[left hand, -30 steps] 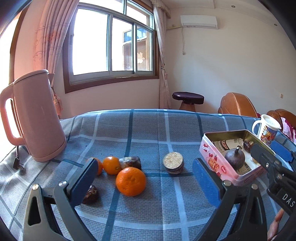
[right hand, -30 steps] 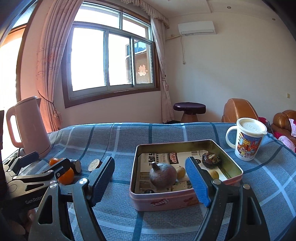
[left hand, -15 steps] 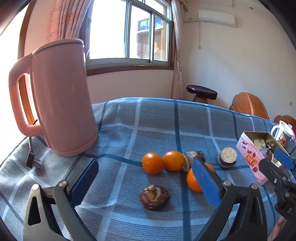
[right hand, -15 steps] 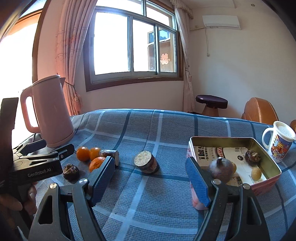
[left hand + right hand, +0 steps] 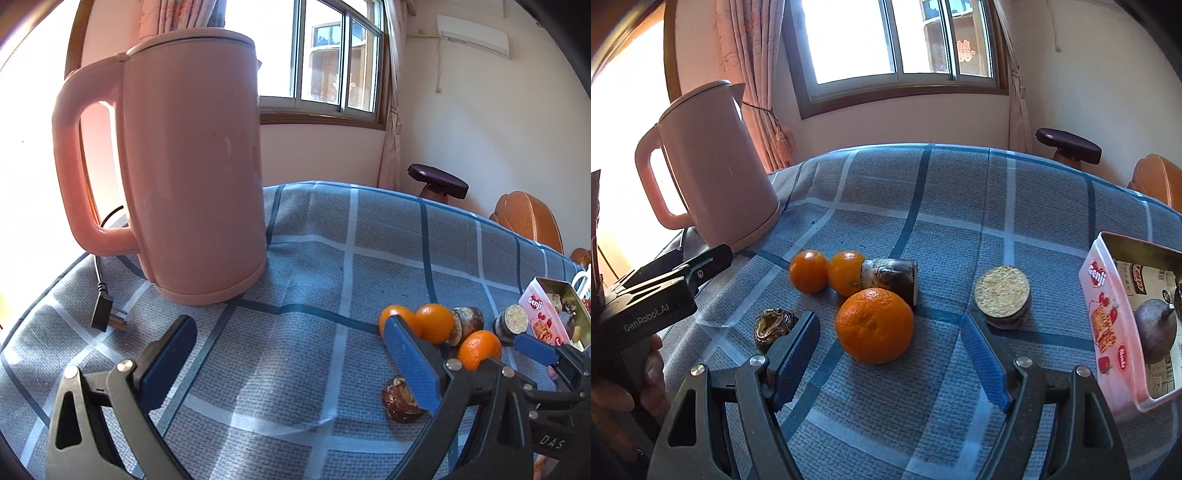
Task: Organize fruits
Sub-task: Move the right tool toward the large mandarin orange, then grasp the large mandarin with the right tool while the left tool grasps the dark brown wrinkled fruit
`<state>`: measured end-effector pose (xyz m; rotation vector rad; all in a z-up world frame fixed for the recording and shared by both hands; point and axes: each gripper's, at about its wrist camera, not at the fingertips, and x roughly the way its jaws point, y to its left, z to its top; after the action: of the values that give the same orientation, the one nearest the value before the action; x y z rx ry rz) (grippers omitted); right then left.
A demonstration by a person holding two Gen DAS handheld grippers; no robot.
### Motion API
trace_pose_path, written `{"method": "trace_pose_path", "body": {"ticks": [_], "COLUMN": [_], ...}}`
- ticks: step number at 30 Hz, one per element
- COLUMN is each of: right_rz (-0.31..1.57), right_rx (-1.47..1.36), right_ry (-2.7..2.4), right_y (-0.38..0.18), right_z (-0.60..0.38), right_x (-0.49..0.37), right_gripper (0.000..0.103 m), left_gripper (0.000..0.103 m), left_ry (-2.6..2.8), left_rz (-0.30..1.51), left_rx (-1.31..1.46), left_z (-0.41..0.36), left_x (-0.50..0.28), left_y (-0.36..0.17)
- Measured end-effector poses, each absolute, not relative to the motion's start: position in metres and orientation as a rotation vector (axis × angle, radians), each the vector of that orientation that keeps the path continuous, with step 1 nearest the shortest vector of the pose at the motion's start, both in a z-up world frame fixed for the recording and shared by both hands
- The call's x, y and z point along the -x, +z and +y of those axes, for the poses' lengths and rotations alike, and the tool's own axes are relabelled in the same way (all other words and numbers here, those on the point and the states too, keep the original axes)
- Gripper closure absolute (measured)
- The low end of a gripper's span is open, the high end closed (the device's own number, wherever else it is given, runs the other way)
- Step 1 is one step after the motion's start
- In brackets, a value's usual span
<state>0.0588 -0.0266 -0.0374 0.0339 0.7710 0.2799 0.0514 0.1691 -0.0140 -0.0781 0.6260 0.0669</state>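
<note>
On the blue checked tablecloth (image 5: 960, 206) the loose fruit sits in one cluster: large orange (image 5: 874, 325) at the front, two small oranges (image 5: 808, 271) side by side behind it, one touching a dark cut piece (image 5: 890, 277) lying on its side. A dark shrivelled fruit (image 5: 774, 328) lies just left of the large orange, a round cut slice (image 5: 1003, 296) (pale grainy face up) apart to the right. Right gripper (image 5: 888, 354) hangs over the near edge of the cluster, jaws spread wide, nothing between the pads; the large orange sits just beyond the gap. Left gripper (image 5: 288, 360) points at bare cloth in front of the pink kettle (image 5: 184, 162), jaws also spread, empty. A hand (image 5: 624, 387) holds its grip. The kettle's plug (image 5: 107, 314) lies loose on the cloth. Pink tin (image 5: 1108, 325) at the right edge, open, with a dark round stemmed fruit (image 5: 1154, 326) inside.
</note>
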Motion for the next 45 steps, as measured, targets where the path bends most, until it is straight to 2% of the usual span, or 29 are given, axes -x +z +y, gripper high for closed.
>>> {"method": "trace_pose_path", "body": {"ticks": [4,8,15,25,27,29,33,34,36,38,39,45], "right_rz": [0.821,0.878,0.86,0.679,0.68,0.687,0.682,0.682,0.68,0.678,0.679,0.684], "right_rx": [-0.022,-0.021,-0.067,-0.061,-0.084,-0.104,-0.097,-0.094,-0.093,-0.099,-0.102,-0.121], "right_ry": [0.292,0.296,0.335,0.264,0.26,0.265,0.275,0.277,0.28,0.279,0.278,0.278], "right_y": [-0.044,-0.051,-0.048,-0.024,-0.024,-0.024,-0.024,-0.024,-0.024,-0.024,-0.024,-0.026], "right_z": [-0.017,-0.016,-0.034,-0.089,-0.096,-0.099,-0.097,-0.096,-0.094,-0.096,-0.097,-0.101], "right_x": [-0.069,-0.076,-0.06,-0.011,-0.013,-0.014,-0.015,-0.015,-0.015,-0.015,-0.014,-0.015], "right_gripper": [0.026,0.053,0.054,0.054,0.054,0.054,0.054,0.054,0.054,0.054,0.054,0.054], "left_gripper": [0.0,0.0,0.0,0.001,0.006,0.022,0.024,0.031,0.038,0.056,0.06,0.061], "left_ry": [0.064,0.047,-0.039,-0.285,-0.316,-0.342,-0.343,-0.348,-0.343,-0.336,-0.328,-0.338], "left_rz": [0.626,0.628,0.648,0.745,0.778,0.809,0.88,0.903,0.899,0.894,0.892,0.862], "left_rx": [0.042,-0.005,-0.066,-0.043,-0.026,-0.034,-0.046,-0.044,-0.054,-0.07,-0.075,-0.013], "left_z": [0.164,0.156,0.141,0.114,0.11,0.104,0.097,0.095,0.094,0.091,0.091,0.104], "left_x": [-0.05,-0.051,-0.051,-0.055,-0.058,-0.062,-0.069,-0.071,-0.07,-0.068,-0.068,-0.065], "left_y": [-0.012,-0.012,-0.016,-0.023,-0.028,-0.032,-0.044,-0.048,-0.048,-0.048,-0.048,-0.041]}}
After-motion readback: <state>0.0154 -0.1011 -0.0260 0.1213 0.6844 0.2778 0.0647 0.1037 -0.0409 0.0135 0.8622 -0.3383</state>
